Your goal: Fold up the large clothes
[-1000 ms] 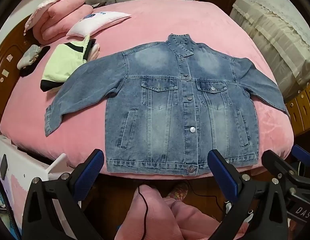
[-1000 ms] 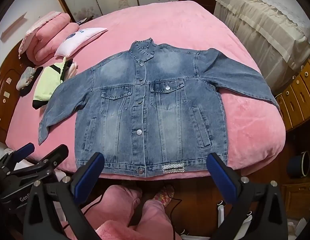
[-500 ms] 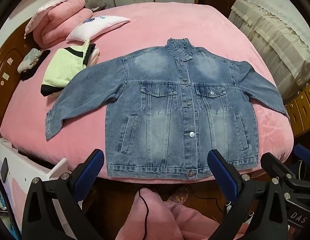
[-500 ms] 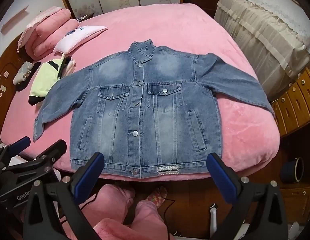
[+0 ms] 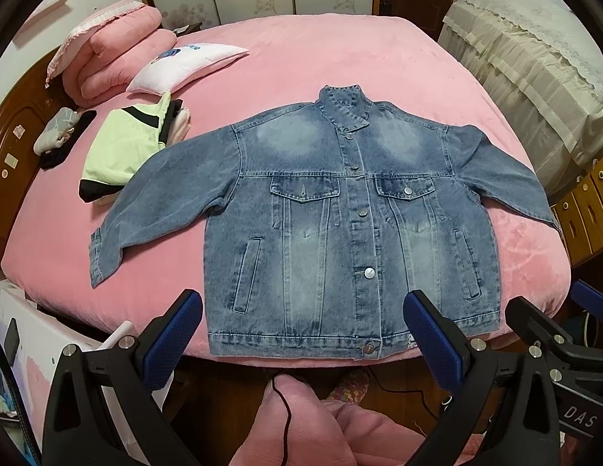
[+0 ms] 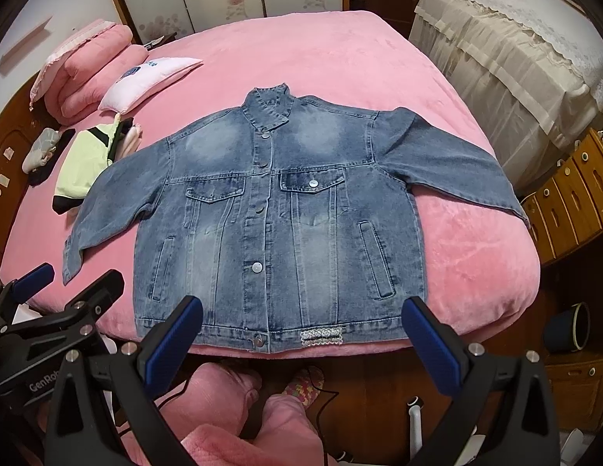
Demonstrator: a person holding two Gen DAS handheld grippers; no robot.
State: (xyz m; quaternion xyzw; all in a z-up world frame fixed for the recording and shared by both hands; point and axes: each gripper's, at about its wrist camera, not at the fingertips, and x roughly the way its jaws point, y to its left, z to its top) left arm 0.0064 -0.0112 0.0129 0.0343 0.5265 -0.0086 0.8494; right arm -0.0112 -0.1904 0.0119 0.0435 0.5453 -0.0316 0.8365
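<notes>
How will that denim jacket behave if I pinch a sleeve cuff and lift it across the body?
The denim jacket looks like thick, buttoned cloth, so it will probably drape rather than stay flat, yet hold a crease fairly well. Its sleeve lies spread on the plush pink bedspread, which may grip and drag. It likely feels heavy for one open gripper.

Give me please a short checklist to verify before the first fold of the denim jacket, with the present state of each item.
1. Denim jacket lies flat, front up, buttoned: ok.
2. Both sleeves spread out to the sides, not tucked under: ok.
3. Left gripper open and holding nothing: ok.
4. Right gripper open and holding nothing: ok.
5. Fold path clear: not ok, the jacket's sleeve end lies close beside the green folded garment.
6. Hem fully on the pink bed: cannot tell, it lies at the very edge.
</notes>
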